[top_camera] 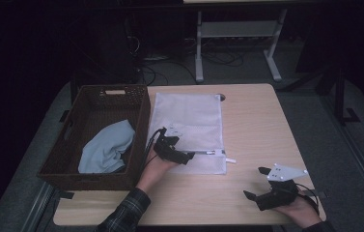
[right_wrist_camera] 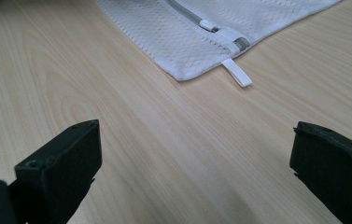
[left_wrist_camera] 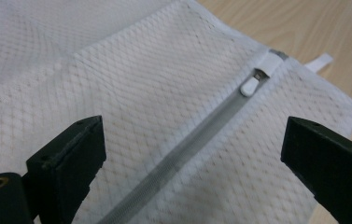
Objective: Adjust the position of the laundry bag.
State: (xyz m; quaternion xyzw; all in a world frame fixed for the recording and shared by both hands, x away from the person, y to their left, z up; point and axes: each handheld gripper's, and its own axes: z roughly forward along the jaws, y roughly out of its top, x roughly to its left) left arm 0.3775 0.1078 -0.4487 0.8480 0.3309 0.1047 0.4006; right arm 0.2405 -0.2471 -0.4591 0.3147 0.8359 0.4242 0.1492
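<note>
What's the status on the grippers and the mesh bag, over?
Left gripper open over the mesh bag, above its zipper. Right gripper open, empty, over bare table. Zipper shut, pull untouched. Nothing in the way.

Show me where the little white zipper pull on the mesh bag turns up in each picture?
High view: zipper pull near the mesh bag's lower right corner, just right of the left claw.
Left gripper view: upper right, ahead of the open jaws.
Right gripper view: top centre.
Shared landmark: the white loop tab at the bag's corner.
</note>
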